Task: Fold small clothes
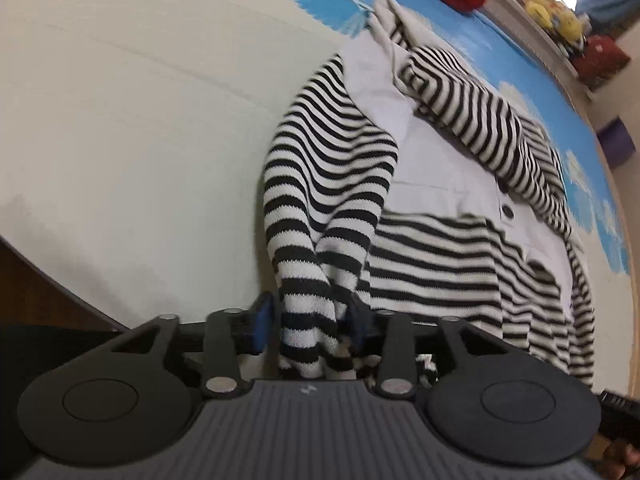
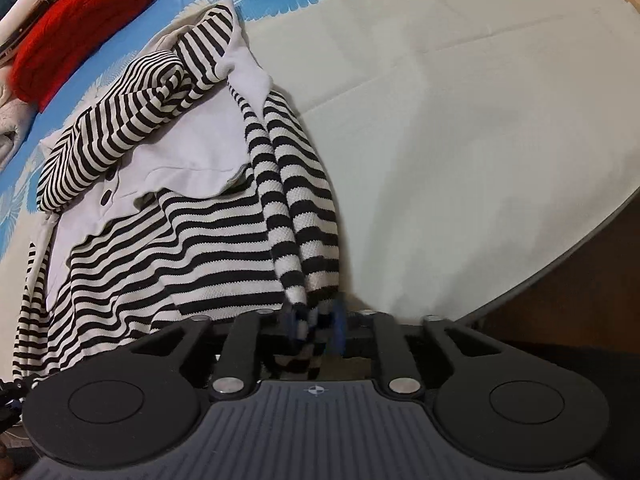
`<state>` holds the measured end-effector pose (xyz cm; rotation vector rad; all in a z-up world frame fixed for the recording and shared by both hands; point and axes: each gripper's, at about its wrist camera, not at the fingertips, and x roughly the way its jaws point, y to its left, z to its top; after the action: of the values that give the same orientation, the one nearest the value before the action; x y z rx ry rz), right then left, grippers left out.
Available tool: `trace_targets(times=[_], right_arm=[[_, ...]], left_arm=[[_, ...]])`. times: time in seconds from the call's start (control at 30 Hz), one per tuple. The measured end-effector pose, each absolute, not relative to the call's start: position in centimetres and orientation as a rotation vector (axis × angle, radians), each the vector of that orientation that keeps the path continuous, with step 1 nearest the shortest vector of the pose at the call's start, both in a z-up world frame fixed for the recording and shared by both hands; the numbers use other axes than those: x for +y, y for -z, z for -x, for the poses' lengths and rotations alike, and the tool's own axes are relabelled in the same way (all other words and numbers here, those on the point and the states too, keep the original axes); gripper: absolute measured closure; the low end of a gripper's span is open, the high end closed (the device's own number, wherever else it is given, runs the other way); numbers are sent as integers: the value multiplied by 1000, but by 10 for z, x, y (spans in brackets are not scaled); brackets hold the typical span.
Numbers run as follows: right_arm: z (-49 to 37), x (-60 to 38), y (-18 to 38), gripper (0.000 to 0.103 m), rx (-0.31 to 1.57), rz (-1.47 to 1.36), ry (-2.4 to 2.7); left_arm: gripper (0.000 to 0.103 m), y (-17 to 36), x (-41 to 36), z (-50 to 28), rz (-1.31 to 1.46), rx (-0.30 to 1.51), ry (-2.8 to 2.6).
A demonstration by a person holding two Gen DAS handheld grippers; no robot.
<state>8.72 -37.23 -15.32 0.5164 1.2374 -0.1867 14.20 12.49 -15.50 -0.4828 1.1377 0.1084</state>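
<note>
The bed [image 1: 140, 120] spreads out beyond both jaws; the striped top [image 1: 440, 272] lies ahead of them, its near edge bunched between each pair; left gripper [image 1: 310, 320] and right gripper [image 2: 314, 322] are clamped on that fabric; likely the hem fold, next carrying both corners forward evenly towards the collar.

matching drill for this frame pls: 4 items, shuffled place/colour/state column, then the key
Items:
1. left claw
2. striped garment
3. knit item
4. bedsheet

Descriptions:
A. red, at the far edge of the bed
B. cream with blue floral print, lying under everything
C. shut on a bunched striped corner
D. black and white stripes with a white collar area and dark buttons, spread out

Pairs: 1-C, 2-D, 3-A, 4-B. The right claw also grips a bunched corner of the same garment.
</note>
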Motion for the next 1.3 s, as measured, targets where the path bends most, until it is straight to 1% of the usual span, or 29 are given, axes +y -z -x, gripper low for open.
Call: trace_targets(times=[0.03, 0.07, 0.43, 0.47, 0.5, 0.53, 0.57, 0.6, 0.67, 0.7, 0.73, 0.77, 0.93, 1.07, 1.23, 1.3], right_arm=[[-87, -372, 154, 68, 1241, -509, 191], [-87, -372, 155, 65, 1245, -505, 193], [-91, -365, 162, 64, 1266, -474, 162], [-91, -365, 162, 64, 1266, -475, 161], [-91, -366, 162, 64, 1265, -477, 159], [-90, -366, 162, 66, 1263, -479, 158], [-90, -367, 162, 70, 1261, -484, 156], [-89, -367, 162, 73, 1258, -491, 151], [-89, -367, 160, 86, 1247, -499, 135], [-89, -367, 159, 88, 1240, -499, 128], [-89, -366, 158, 92, 1234, -498, 123], [-89, -366, 157, 94, 1227, -496, 121], [-86, -370, 145, 97, 1174, -523, 119], [-82, -375, 127, 98, 1101, -550, 106], [-77, -386, 77, 98, 971, -565, 30], [-71, -388, 55, 99, 941, -555, 0]], left_arm=[[56, 155, 127, -142, 505, 1137, -110], [56, 156, 128, -143, 522, 1141, -113], [57, 163, 123, -141, 476, 1176, -105], [60, 163, 122, -141, 470, 1175, -104], [67, 163, 121, -142, 467, 1174, -99], [69, 163, 119, -143, 465, 1174, -93], [72, 163, 118, -143, 458, 1171, -87], [78, 162, 118, -142, 451, 1167, -83], [84, 160, 116, -141, 441, 1163, -70], [89, 160, 115, -141, 436, 1158, -64], [90, 158, 115, -140, 431, 1153, -61], [91, 157, 114, -140, 423, 1146, -57], [93, 145, 113, -134, 409, 1106, -42], [94, 120, 114, -130, 402, 1049, -1], [94, 71, 117, -122, 357, 962, 89], [95, 51, 121, -113, 351, 954, 123]])
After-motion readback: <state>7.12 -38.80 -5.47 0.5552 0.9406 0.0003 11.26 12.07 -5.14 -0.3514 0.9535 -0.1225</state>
